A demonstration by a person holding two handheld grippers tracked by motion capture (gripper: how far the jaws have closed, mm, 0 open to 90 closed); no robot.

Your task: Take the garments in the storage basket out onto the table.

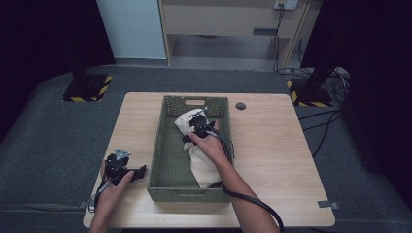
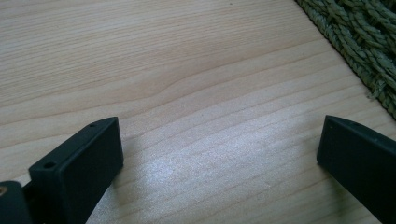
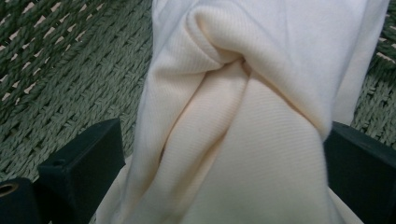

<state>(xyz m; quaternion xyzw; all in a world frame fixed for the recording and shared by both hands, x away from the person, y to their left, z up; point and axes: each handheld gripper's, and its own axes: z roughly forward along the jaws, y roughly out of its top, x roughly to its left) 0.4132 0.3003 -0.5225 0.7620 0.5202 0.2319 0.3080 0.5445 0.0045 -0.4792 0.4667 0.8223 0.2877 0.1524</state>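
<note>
Cloth [image 3: 243,116] bunches, seemingly ungripped, hiding right hand-held gripper's [image 3: 219,154] jaw gap.

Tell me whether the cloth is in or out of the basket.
In. The cloth lies bunched inside the basket, woven floor showing around it.

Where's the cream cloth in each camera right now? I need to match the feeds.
High view: the cream cloth lies inside the green woven basket, centre of the picture, under the right gripper.
Left gripper view: the cloth is not in it; wooden table, basket edge at top right.
Right gripper view: the cloth sits in the middle, between the open jaws.
Shared landmark: the basket's green weave.
</note>
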